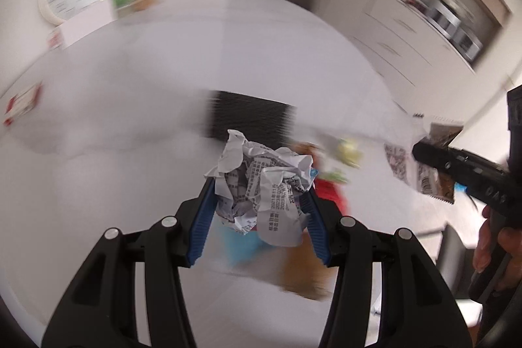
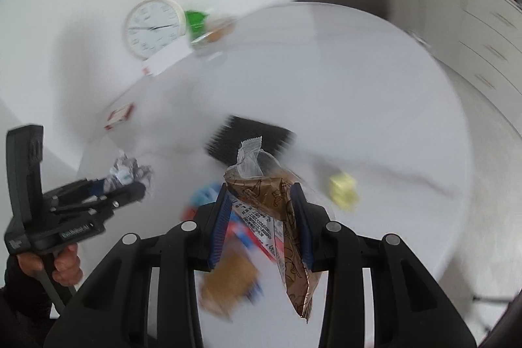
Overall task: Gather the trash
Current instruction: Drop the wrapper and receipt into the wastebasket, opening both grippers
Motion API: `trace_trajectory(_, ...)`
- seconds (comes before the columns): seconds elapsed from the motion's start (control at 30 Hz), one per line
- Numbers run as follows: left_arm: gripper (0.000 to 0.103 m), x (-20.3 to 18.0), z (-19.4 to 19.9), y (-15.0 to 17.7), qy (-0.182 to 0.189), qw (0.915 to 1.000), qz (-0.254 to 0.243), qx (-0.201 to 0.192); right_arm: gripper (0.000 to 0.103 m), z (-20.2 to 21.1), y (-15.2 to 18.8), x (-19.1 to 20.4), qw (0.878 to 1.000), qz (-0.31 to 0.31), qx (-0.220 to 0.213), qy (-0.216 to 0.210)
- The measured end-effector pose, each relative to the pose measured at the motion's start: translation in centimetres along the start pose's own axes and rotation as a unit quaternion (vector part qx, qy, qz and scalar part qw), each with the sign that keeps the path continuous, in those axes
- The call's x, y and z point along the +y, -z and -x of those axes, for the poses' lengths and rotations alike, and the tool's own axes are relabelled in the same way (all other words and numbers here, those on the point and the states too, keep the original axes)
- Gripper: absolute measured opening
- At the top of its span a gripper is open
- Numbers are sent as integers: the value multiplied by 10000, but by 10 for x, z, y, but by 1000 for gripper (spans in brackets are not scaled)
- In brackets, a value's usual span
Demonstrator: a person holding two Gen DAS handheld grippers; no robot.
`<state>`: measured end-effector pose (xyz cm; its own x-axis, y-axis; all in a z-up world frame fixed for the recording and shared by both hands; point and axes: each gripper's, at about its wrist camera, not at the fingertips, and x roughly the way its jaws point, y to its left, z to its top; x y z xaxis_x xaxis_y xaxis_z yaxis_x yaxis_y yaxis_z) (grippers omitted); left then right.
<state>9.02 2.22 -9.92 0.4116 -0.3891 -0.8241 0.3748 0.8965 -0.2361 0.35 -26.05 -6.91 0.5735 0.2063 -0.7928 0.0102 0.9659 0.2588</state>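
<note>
Trash in both grips above the white counter (image 2: 375,93): left claw (image 1: 261,201) clamped on crumpled receipt paper (image 1: 261,181), right claw (image 2: 261,217) clamped on brown snack wrapper (image 2: 287,217); carry step, next needs a bin, none visible.

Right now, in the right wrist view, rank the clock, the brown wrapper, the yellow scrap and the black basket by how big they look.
1. Brown wrapper, though it is nearest the camera, so enlarged.
2. Black basket and clock: too alike to rank.
3. Yellow scrap, smallest.
</note>
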Motion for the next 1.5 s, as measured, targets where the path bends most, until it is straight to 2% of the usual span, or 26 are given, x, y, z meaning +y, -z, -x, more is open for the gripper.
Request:
trace_trajectory(0.13, 51, -71, -4, 4, 594, 9962, -603, 185, 38, 38, 46, -48, 9969, -564, -8, 540)
trace_trajectory(0.23, 51, -128, -8, 11, 968, 9883, -1142, 285, 38, 64, 86, -86, 9893, -1021, 50, 1042)
trace_trajectory(0.4, 51, -216, -16, 30, 1531, 9680, -1920, 516, 39, 84, 140, -136, 9753, -1600, 175, 1511)
trace_trajectory(0.5, 51, -254, -19, 47, 1714, 9564, -2268, 665, 39, 83, 175, -169, 9662, -1926, 364, 1673)
trace_trajectory(0.63, 51, -293, -25, 66, 1763, 9430, -2696, 836, 40, 64, 214, -208, 9567, -2260, 756, 1673)
trace_trajectory(0.67, 51, -299, -26, 68, 1765, 9409, -2759, 862, 43, 57, 223, -218, 9550, -2317, 882, 1630)
trace_trajectory(0.8, 51, -325, -35, 83, 1819, 9315, -2950, 1103, 67, 41, 243, -231, 9485, -2465, 1142, 1631)
trace_trajectory(0.93, 51, -342, -51, 96, 1727, 9263, -3060, 1362, 83, 51, 252, -243, 9429, -2593, 1082, 1787)
trace_trajectory(1.03, 51, -353, -59, 103, 1717, 9225, -3128, 1470, 90, 72, 253, -250, 9403, -2684, 907, 1884)
trace_trajectory(1.17, 53, -369, -66, 110, 1728, 9184, -3196, 1570, 91, 94, 252, -257, 9364, -2750, 758, 2044)
trace_trajectory(1.23, 68, -377, -70, 113, 1749, 9164, -3215, 1620, 93, 104, 253, -261, 9348, -2775, 668, 2115)
trace_trajectory(1.27, 72, -381, -70, 115, 1737, 9158, -3232, 1633, 93, 107, 252, -263, 9341, -2784, 635, 2143)
trace_trajectory(1.33, 92, -383, -69, 117, 1703, 9152, -3274, 1620, 95, 115, 252, -265, 9318, -2814, 558, 2223)
trace_trajectory(1.37, 95, -384, -69, 117, 1688, 9149, -3297, 1606, 96, 117, 252, -267, 9312, -2834, 537, 2230)
trace_trajectory(1.5, 95, -388, -62, 118, 1688, 9133, -3374, 1533, 96, 121, 254, -271, 9287, -2911, 488, 2245)
